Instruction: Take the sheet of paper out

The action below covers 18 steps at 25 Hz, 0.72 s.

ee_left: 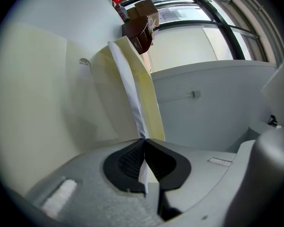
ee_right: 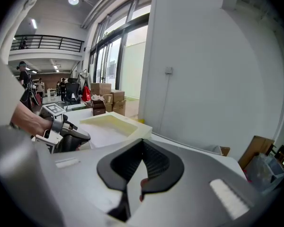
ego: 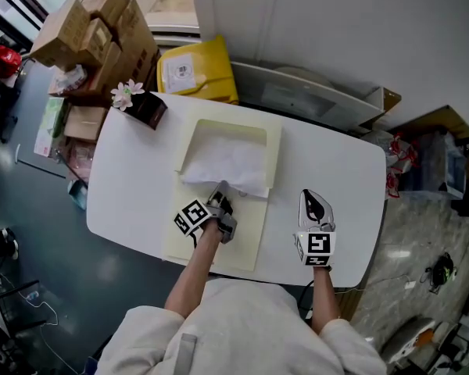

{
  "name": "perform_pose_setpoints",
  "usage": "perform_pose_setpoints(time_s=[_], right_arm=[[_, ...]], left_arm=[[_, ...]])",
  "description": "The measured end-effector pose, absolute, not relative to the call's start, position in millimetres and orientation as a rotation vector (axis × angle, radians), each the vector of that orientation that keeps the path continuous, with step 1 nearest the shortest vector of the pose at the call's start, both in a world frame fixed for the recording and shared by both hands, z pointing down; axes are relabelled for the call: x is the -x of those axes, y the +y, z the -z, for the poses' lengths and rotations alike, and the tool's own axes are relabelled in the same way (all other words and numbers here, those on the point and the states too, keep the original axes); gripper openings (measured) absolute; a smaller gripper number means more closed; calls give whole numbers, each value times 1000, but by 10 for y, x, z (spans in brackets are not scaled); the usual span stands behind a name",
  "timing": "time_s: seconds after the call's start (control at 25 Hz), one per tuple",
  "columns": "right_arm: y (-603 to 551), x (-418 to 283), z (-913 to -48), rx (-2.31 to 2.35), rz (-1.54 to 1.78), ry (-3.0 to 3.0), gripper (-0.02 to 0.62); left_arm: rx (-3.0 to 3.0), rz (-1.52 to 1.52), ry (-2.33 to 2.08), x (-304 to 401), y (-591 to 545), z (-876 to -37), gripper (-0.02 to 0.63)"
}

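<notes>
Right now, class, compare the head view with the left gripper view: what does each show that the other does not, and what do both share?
Only the head view: the right hand-held gripper at the near edge of the white table, apart from the pale yellow folder, and a yellow parcel behind. Only the left gripper view: close up, the left hand-held gripper shut on the edge of the sheet of paper. Both: the sheet, the folder and the brown box.

Rumpled white sheet [ego: 228, 165], partly out
</notes>
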State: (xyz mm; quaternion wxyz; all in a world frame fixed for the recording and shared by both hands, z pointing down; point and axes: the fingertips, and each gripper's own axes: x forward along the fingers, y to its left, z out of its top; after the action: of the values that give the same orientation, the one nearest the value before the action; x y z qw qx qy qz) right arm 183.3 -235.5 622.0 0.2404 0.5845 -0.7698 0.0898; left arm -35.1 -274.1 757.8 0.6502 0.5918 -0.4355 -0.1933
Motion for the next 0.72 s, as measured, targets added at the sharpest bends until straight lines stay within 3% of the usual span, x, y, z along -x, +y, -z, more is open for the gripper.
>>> perform_pose_setpoints(time_s=[0.4, 0.72], right_arm=[[-2306, -1636, -6101, -1546, -194, -2171, 0], [-2267, -1544, -6014, -1520, -165, -2213, 2]], left_arm=[[-1528, 353, -1022, 467, -2446, -7266, 3], [-1891, 91, -1104, 414, -2324, -6804, 3]])
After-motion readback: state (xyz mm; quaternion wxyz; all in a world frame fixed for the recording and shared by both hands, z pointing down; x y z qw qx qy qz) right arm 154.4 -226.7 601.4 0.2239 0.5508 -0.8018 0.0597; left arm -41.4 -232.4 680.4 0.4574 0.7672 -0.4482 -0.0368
